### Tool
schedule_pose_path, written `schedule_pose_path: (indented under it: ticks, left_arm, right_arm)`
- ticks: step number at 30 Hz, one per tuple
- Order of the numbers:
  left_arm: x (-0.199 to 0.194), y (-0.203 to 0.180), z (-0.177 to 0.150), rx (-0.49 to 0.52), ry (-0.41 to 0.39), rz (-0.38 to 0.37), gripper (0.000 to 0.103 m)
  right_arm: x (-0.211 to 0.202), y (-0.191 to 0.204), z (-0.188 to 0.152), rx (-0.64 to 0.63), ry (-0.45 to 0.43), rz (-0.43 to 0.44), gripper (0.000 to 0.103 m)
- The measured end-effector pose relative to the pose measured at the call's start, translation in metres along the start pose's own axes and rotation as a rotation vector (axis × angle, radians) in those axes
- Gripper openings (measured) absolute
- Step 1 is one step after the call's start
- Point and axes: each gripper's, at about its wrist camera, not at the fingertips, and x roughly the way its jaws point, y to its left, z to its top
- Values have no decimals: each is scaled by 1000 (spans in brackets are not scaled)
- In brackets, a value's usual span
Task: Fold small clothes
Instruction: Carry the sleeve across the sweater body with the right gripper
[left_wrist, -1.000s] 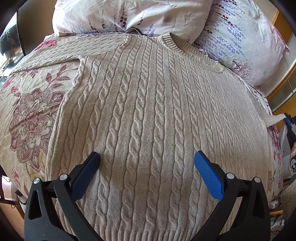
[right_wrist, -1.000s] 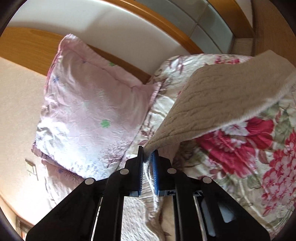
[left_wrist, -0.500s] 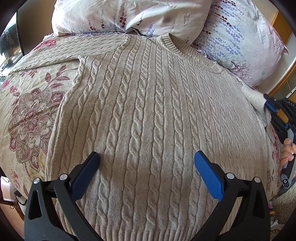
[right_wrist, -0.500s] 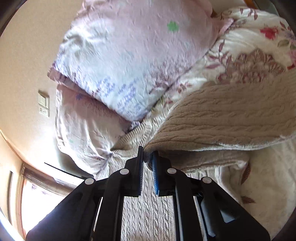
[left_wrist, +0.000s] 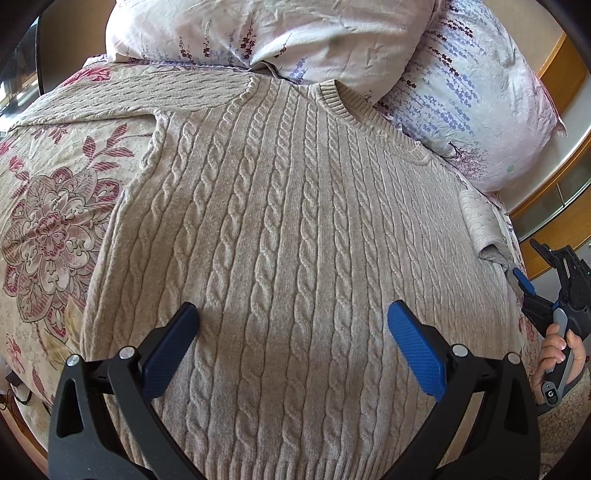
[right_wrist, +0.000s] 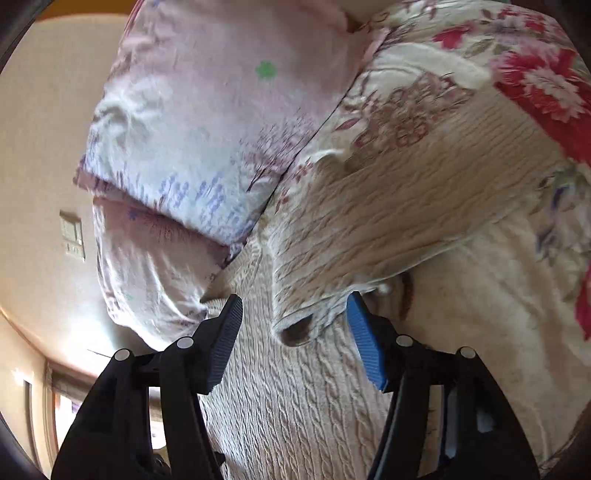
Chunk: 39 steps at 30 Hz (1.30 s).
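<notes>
A beige cable-knit sweater (left_wrist: 288, 221) lies flat on the flowered bedspread (left_wrist: 48, 221), neck toward the pillows. Its left sleeve (left_wrist: 122, 96) stretches out to the left. Its right sleeve (left_wrist: 480, 229) is folded in over the body edge. My left gripper (left_wrist: 291, 347) is open and empty, hovering over the sweater's lower middle. My right gripper (right_wrist: 295, 332) is open; the sleeve cuff (right_wrist: 299, 325) lies loose between its fingers on the sweater body. The right gripper also shows at the far right of the left wrist view (left_wrist: 524, 284).
Two pale flowered pillows (left_wrist: 369, 48) lie against the headboard just beyond the sweater's neck; they also show in the right wrist view (right_wrist: 207, 140). A wooden bed frame (left_wrist: 561, 74) runs at the right. A wall switch (right_wrist: 72, 236) is on the far wall.
My right gripper carried the right sleeve in over the sweater body, then opened and let the cuff go. My left gripper stayed open and hardly moved.
</notes>
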Motion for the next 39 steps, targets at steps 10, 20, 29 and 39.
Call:
schedule_pose_path:
  ticks: [10,20,29,39]
  left_arm:
    - [0,-4,-1,21,9,9,101]
    - [-20,2,6,30,-53,-61,101]
    - [-34,39,31,-69,-126,-31,101]
    - [-36,83,38,-226,-147,-91,101]
  right_arm:
    - [-29,-74,33,367,-210,-100,47]
    - [-15,-85,46,382,-225,-108,11]
    - [6,8,45,170,-186,167,10]
    - [114,151,-24,-54,133,408,10]
